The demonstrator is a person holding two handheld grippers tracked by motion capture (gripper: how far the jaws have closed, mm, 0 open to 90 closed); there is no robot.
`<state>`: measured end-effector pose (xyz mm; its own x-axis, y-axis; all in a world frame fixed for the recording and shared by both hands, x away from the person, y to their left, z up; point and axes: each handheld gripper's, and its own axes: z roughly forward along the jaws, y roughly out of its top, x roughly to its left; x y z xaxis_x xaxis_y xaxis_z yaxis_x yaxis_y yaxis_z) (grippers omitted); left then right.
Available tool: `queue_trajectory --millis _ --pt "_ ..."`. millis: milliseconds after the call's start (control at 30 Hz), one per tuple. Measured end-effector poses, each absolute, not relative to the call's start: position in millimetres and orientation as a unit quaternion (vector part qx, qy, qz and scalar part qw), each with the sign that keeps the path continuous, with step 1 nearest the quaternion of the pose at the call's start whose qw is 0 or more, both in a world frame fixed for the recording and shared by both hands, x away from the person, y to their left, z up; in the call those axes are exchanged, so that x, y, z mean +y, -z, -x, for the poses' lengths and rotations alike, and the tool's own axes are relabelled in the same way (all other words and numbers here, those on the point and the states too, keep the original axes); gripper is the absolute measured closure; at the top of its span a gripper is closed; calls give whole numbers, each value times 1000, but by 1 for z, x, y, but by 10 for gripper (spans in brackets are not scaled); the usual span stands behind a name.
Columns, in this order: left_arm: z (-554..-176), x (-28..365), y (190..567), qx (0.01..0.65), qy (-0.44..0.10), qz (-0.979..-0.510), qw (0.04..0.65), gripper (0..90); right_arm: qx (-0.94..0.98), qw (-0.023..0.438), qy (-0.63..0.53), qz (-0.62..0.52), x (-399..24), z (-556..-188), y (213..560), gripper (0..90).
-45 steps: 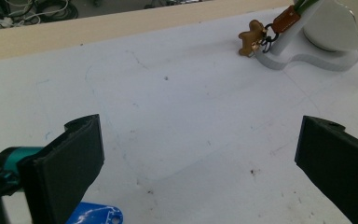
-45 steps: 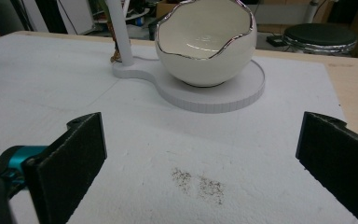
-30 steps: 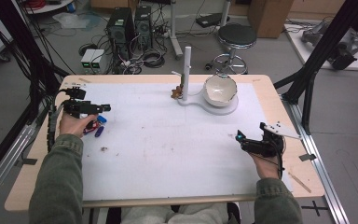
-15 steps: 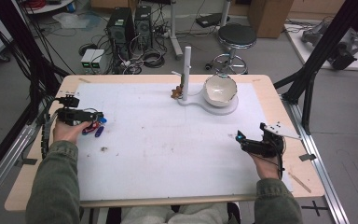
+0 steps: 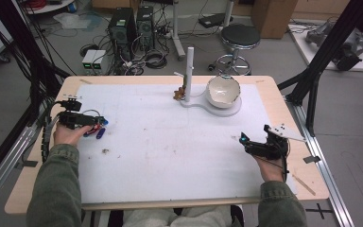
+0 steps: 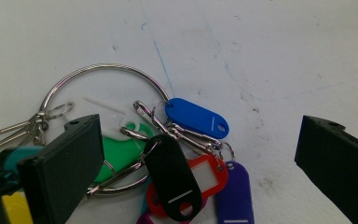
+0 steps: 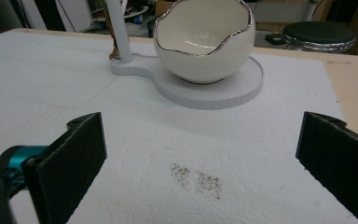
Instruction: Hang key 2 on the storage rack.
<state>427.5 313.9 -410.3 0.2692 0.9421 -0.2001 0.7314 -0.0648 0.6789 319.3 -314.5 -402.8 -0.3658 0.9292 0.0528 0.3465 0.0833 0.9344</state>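
Key tags on a large steel ring (image 6: 103, 79) lie flat on the white worktop (image 5: 170, 156), far to the left of the egg-shaped bowl (image 5: 223, 91).

Left gripper (image 6: 200, 154) hovers low over the bunch with its 2 jaws wide apart: one jaw overlaps the green tag (image 6: 121, 151), the other stands clear over bare worktop beyond the blue tag (image 6: 196, 117), so the spread looks set to close on the tags. Nothing is gripped. Right gripper (image 7: 200, 154), well right of the bowl and nearer the person, also has its jaws apart and empty, aimed at the bowl on its white stand (image 7: 214, 91), probably waiting in reserve.
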Motion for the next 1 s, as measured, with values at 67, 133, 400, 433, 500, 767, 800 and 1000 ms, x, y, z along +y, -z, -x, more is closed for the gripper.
queue_trajectory --millis 67,133,400,433,500,767,800,1000 --pt "-428 314 412 589 -148 -715 348 17 671 301 -482 -477 -315 -319 403 6" --pt "-429 314 413 590 -146 -716 344 17 671 300 -482 -477 -315 -319 403 6" --pt "-430 316 418 603 -140 -712 331 17 671 300 -482 -477 -315 -318 403 6" --pt "-431 316 420 604 -143 -714 324 18 672 300 -482 -476 -315 -318 403 6" --pt "-432 316 423 604 -140 -716 320 23 672 301 -481 -476 -315 -318 403 6" --pt "-427 322 431 613 -177 -698 327 219 671 301 -482 -477 -316 -318 403 6" --pt "-426 323 431 614 -177 -696 328 219 671 301 -482 -477 -316 -318 403 6" --pt "-423 322 431 613 -195 -697 317 439 674 302 -479 -474 -314 -319 403 7"
